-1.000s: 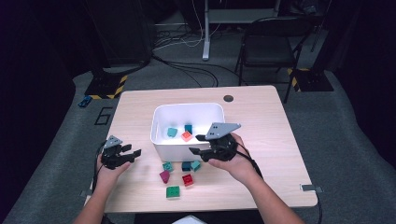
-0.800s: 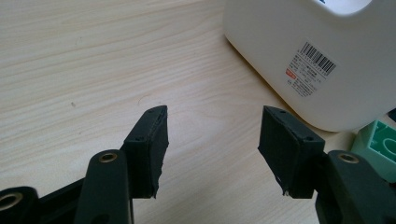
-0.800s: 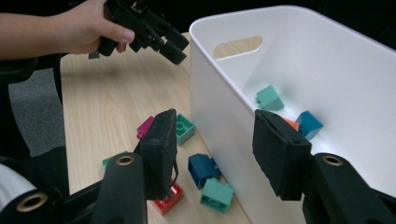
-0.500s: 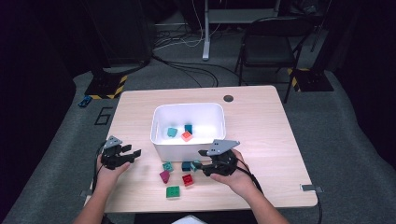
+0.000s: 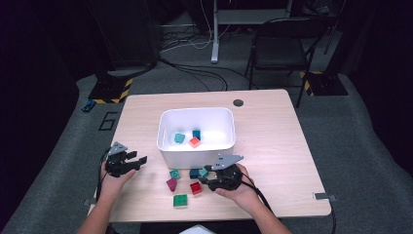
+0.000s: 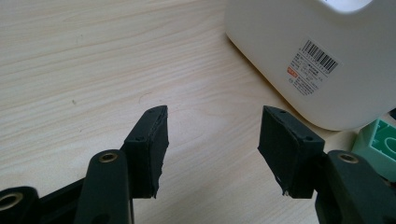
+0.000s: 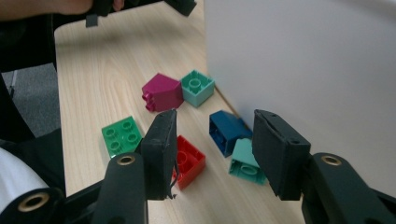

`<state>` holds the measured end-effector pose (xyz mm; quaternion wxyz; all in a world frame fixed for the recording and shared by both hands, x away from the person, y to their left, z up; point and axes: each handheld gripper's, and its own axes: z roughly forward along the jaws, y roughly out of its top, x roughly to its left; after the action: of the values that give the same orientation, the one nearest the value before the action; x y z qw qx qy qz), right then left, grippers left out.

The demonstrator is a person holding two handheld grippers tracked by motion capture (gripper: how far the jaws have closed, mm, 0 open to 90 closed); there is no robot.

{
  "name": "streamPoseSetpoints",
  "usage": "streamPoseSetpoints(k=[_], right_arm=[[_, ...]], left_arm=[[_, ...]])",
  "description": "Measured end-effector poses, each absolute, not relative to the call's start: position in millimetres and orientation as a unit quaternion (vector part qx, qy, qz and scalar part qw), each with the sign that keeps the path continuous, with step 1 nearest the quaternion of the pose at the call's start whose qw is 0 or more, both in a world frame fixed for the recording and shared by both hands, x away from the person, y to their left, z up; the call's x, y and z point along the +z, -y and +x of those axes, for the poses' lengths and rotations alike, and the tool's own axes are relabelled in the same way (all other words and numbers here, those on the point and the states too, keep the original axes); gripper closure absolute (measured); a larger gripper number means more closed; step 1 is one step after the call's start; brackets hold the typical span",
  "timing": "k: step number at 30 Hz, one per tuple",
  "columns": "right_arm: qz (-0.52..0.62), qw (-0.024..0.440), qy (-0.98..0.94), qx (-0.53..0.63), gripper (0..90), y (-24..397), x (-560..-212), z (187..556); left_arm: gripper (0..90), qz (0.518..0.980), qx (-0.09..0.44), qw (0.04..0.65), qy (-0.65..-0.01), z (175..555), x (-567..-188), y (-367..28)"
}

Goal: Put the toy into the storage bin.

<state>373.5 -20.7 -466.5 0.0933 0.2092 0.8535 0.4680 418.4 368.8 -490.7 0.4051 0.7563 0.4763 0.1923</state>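
As the right gripper (image 5: 207,181) comes back down from the white bin (image 5: 197,153) to the table's near edge, its jaws stand parted and empty over the loose bricks, so a fresh pick is probably beginning. A second ago it hung at the bin's front right rim; half a second ago it was partway back; now it sits low beside the cluster (the trip to the bin seems finished). In the right gripper view the dark blue brick (image 7: 228,131) and the pale teal brick (image 7: 246,160) lie touching between the two pads, tight against the bin's wall, and either may be the next target; which one cannot be told. The red brick (image 7: 187,161) sits just beside the left pad, the green flat brick (image 7: 121,135) farther out, and the magenta brick (image 7: 163,91) touches a second teal brick (image 7: 197,87) beyond. Three bricks rest inside the bin: teal (image 5: 179,138), dark blue (image 5: 197,134) and orange-red (image 5: 194,142). Six remain outside, so the sorting appears about a third done. The left gripper (image 5: 138,161) has not moved across the three moments; it rests on the wooden table (image 5: 272,141) left of the bin, released and holding nothing, near the bin's labelled corner (image 6: 312,69).
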Motion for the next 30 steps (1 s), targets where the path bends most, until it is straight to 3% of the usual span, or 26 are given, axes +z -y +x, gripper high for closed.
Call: streamPoseSetpoints(k=[15,30], right_arm=[[0.213,0.075,-0.865,0.448,48.3,-1,-499,365],[0.214,0.103,-0.868,0.435,44.5,-23,-513,357]], left_arm=[[42.2,0.755,0.194,0.409,-0.475,418,-490,-371],[42.1,0.757,0.192,0.406,-0.475,418,-490,-371]])
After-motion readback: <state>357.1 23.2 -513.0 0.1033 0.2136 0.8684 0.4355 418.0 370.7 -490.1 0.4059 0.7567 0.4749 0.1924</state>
